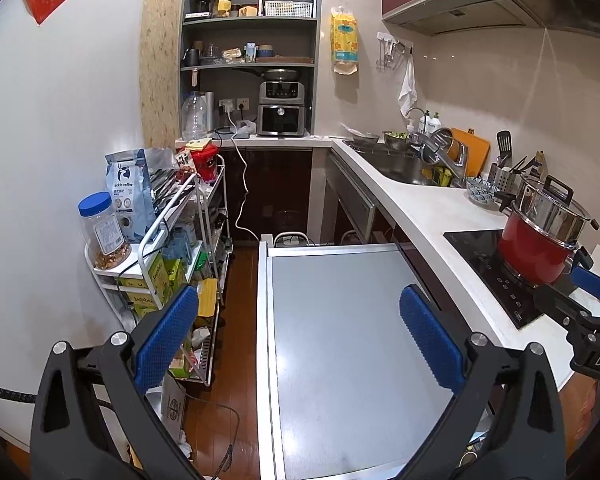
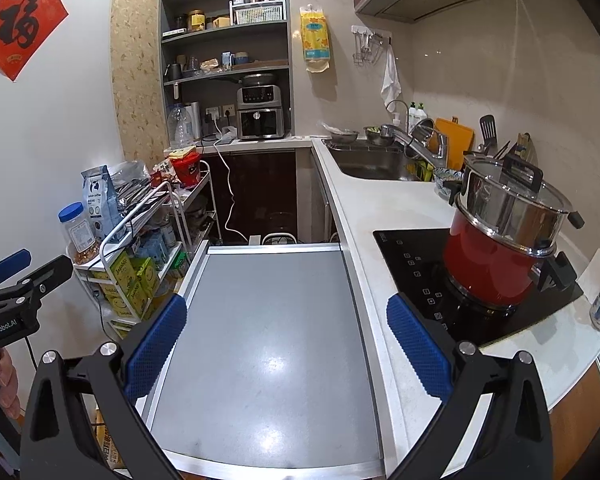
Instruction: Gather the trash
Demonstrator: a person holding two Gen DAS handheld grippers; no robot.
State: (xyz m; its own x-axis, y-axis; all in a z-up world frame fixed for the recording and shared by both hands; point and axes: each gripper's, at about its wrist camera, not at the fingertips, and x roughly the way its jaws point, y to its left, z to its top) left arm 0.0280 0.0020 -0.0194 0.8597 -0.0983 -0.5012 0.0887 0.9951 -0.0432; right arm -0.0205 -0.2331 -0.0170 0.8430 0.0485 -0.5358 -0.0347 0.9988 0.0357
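My left gripper (image 1: 300, 332) is open and empty, held above a grey pull-out tabletop (image 1: 352, 320). My right gripper (image 2: 286, 340) is open and empty above the same tabletop (image 2: 268, 340). Each gripper shows at the edge of the other's view: the right one (image 1: 580, 300) over the white counter, the left one (image 2: 16, 280) at the far left. A small dark bin (image 1: 287, 220) stands on the floor under the far counter, dim and partly hidden. No loose trash stands out on the tabletop.
A white trolley (image 1: 156, 248) packed with a coffee bag, a snack jar and boxes stands on the left. On the right, the white counter (image 2: 380, 216) carries an induction hob with a red pot (image 2: 492, 256), a sink (image 2: 374, 164), and utensils. Shelves and an air fryer (image 1: 280, 110) stand at the back.
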